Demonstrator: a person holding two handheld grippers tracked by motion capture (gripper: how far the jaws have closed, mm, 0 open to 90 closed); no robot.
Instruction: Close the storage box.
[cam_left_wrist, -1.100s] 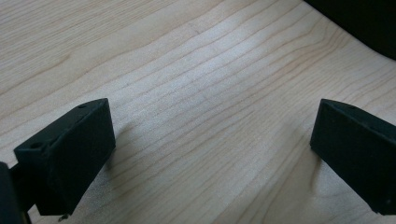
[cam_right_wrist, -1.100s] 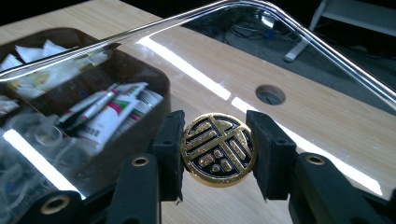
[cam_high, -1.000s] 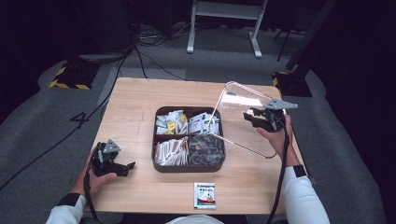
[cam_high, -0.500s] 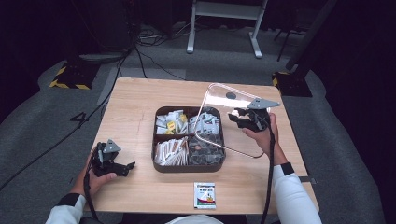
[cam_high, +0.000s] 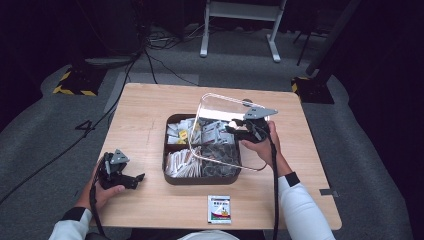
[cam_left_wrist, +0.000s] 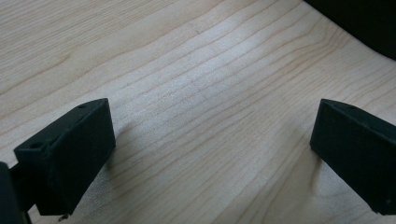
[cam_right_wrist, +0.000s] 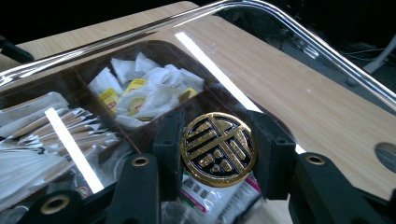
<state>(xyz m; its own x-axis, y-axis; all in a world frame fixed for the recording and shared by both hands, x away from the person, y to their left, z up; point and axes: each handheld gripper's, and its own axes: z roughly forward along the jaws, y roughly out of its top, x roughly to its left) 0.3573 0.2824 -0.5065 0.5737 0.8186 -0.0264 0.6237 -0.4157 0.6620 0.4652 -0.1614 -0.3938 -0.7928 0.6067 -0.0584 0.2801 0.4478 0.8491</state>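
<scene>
Claws (cam_high: 235, 129) two, one lid (cam_high: 220, 132), one tray (cam_high: 172, 177)

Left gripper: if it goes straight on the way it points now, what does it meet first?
Probably the brown tray. The left gripper rests open on the table, aimed toward the tray's near-left side; bare wood lies between, though depth is unclear.

Small printed packet (cam_high: 218, 208) lies flat near the table's (cam_high: 145, 107) front edge. White metal stand (cam_high: 242, 20), cables (cam_high: 155, 50), yellow-black striped base (cam_high: 75, 82) on grey floor beyond.
</scene>
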